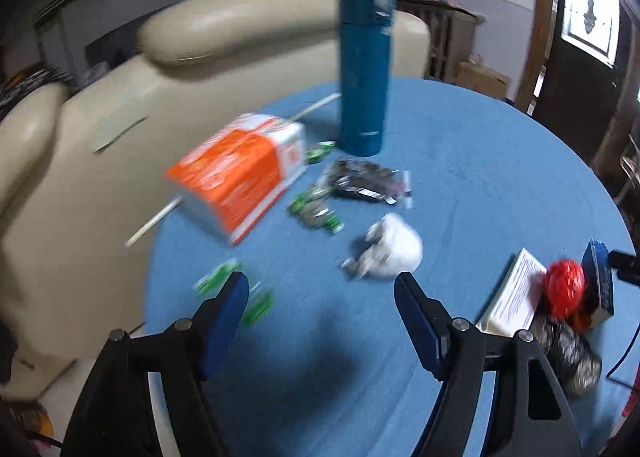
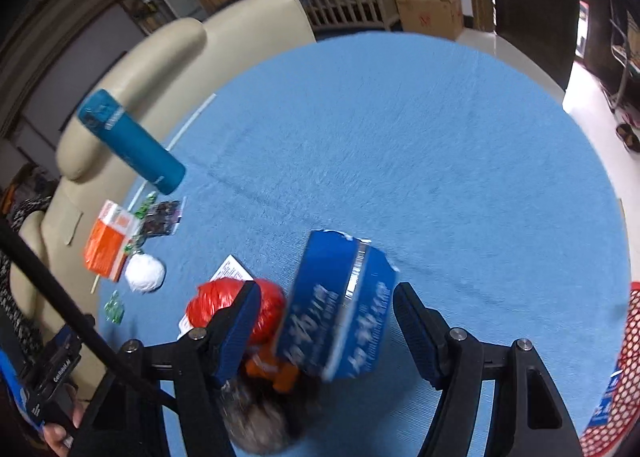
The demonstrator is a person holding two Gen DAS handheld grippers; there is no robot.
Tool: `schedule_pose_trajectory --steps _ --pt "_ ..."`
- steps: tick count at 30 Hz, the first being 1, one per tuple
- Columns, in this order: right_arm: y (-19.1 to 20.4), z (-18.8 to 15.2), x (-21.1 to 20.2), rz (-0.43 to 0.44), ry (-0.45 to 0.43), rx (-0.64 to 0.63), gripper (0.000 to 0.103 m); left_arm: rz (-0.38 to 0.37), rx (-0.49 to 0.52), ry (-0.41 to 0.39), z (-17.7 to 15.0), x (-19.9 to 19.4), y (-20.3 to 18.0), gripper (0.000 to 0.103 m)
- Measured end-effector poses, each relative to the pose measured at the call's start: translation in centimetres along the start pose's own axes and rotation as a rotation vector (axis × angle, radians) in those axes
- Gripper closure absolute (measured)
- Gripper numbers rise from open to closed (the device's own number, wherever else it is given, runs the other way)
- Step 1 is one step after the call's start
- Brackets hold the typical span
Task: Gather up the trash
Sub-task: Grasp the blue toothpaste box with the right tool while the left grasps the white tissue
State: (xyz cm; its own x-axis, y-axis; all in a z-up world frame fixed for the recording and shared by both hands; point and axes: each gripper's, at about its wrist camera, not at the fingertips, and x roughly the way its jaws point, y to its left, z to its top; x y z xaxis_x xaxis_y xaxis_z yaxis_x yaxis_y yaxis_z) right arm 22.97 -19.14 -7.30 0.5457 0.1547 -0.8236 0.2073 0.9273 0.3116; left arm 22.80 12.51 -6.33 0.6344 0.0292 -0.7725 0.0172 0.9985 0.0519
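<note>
**Q:** Where is the trash, and which gripper is nearest?

**A:** Litter is scattered over a round blue table [image 2: 440, 137]. Closest to the right gripper [image 2: 322, 307] is a torn blue box [image 2: 340, 305], lying between its spread fingers and a little ahead of them, its long axis running roughly along the line of the fingers, tilted slightly right. Whether the fingers touch it cannot be told. Touching the box on its left is a red bag [image 2: 234, 307], partly behind the left finger.

**Q:** And the left gripper?

**A:** The left gripper [image 1: 322, 297] is also wide open and holds nothing. Just ahead, slightly right of its centre line, sits a white wad [image 1: 390, 251]. Green wrappers [image 1: 256, 307] lie by its left finger. Farther off are a dark wrapper [image 1: 366, 179], an orange box [image 1: 240, 171] and an upright teal flask [image 1: 364, 69].

**Q:** What does the next move turn on?

**A:** Probably the right gripper closing across the blue box's short side. A red mesh basket [image 2: 624, 369] shows at the right edge, likely the bin
</note>
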Motion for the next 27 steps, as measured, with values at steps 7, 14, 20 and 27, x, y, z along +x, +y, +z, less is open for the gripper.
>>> schedule_pose_trajectory --steps 7,14,20,27 --pt "1.8 -0.5 3.4 -0.122 0.041 -0.059 0.031 -0.073 0.048 0.082 3.0 6.5 -3.2 0.027" --pt "-1.8 -0.8 1.7 -0.116 0.053 -0.072 0.057 -0.146 0.139 0.107 2.3 7.9 -5.1 0.07" --pt "-6.7 -2.0 -0.5 -0.023 0.074 0.047 0.059 -0.103 0.286 0.045 0.1 6.1 -7.3 0.075" --pt "-8.5 -4.4 -3.5 0.037 0.049 0.059 0.059 -0.155 0.167 0.068 -2.2 2.8 -6.0 0.076"
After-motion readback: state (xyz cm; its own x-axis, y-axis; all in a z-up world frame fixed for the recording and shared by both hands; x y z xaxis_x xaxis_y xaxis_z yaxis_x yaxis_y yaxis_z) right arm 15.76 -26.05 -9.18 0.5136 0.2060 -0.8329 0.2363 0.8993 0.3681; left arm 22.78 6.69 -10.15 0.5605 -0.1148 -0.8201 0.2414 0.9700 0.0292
